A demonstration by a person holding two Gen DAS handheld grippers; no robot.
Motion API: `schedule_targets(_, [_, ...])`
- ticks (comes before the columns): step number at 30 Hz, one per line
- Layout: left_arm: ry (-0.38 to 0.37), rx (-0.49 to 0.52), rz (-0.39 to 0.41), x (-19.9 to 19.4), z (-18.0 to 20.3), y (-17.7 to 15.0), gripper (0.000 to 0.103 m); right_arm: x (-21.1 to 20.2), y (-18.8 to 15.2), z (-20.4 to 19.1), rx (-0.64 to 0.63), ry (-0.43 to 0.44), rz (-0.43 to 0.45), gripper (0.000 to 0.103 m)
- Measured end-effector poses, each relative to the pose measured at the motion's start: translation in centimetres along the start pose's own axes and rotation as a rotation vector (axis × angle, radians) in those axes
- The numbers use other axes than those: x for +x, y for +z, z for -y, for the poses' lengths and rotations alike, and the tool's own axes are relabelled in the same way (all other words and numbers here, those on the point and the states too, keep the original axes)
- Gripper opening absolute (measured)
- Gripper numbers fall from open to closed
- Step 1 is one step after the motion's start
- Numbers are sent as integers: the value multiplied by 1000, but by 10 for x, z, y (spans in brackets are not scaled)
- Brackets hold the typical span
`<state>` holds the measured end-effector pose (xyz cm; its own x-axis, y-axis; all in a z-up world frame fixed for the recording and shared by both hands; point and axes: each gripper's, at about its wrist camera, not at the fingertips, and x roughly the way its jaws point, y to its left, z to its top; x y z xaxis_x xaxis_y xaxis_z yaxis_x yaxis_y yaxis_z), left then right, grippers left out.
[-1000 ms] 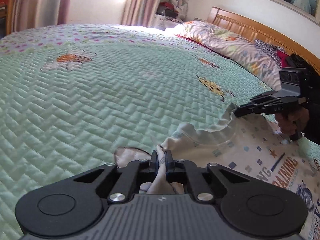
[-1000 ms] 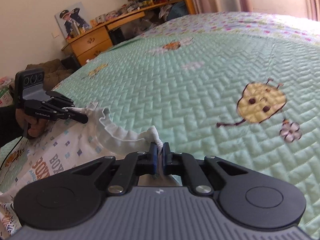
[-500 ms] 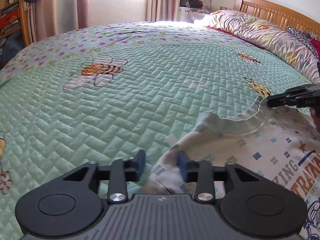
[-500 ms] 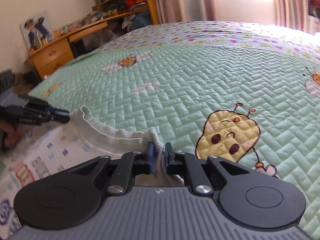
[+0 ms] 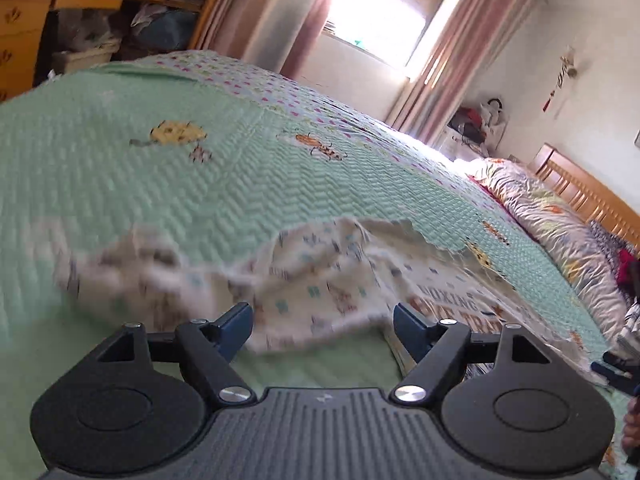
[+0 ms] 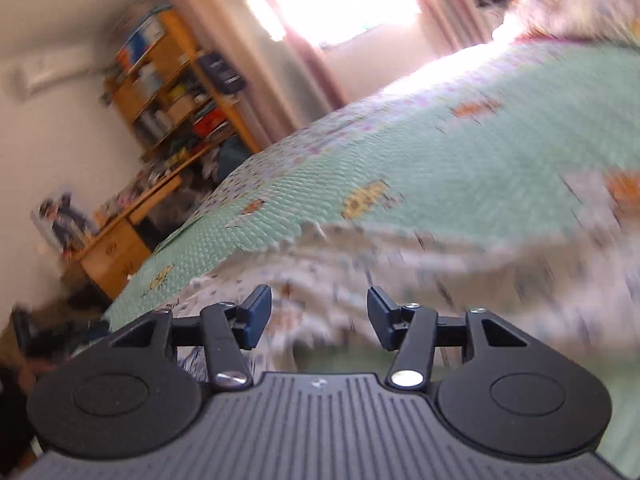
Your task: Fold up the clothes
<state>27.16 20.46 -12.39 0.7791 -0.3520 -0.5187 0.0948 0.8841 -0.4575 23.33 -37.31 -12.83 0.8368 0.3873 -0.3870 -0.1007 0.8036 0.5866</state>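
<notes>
Bedroom, daylight from a curtained window [image 5: 380,12]; wooden shelves [image 6: 172,80] and a desk along one wall, a wooden headboard [image 5: 584,196] at the far end. Bed [image 5: 120,168]: covered by a green quilted spread with stitched bees. Item: one garment [image 5: 320,280] — pale cotton-looking shirt or top, small coloured print, ribbed neckline — lying rumpled on the near side of the spread, one sleeve-like end trailing off to the left. Handling, as judged: light, limp, no stiffness; will sag and bunch when lifted, not fragile, not slippery on the quilt; best taken at hems, shoulder seams or cuffs, both corners of one edge together. Writing: orange block letters on the chest, partly hidden and blurred — possibly "BOXING" above "TRAIN…", not certain; no brand legible. Left gripper [image 5: 322,332]: jaws have just been opening, now spread wide, nothing pinched, cloth lying beyond them. Right gripper [image 6: 319,316]: jaws likewise just opening, parted, gripping nothing, garment blurred below.
</notes>
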Motion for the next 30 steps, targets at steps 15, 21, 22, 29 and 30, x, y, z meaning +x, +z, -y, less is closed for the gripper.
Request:
schedule_targets(15, [-115,-291,-130,-87,4,-102,80,-40,-98,-17,261,92,-205,55])
schedule_targets(21, [-181,-513,-175,-87,-10,-112,80,-75,-126,-5,405,139,-216,54])
schedule_targets(22, [-180,-521,-180,-86,-7,-113,80,-76,-128,-5,428,145,-212,55])
schedule_targets(29, [-145,-494,-179,-94,13,-120,81,-83,-131,-14,454,103,-183,54])
schedule_targets(30, [-118,-442,-175,-98,19,-120,81,-87,-128,-21,402,71,-175,55])
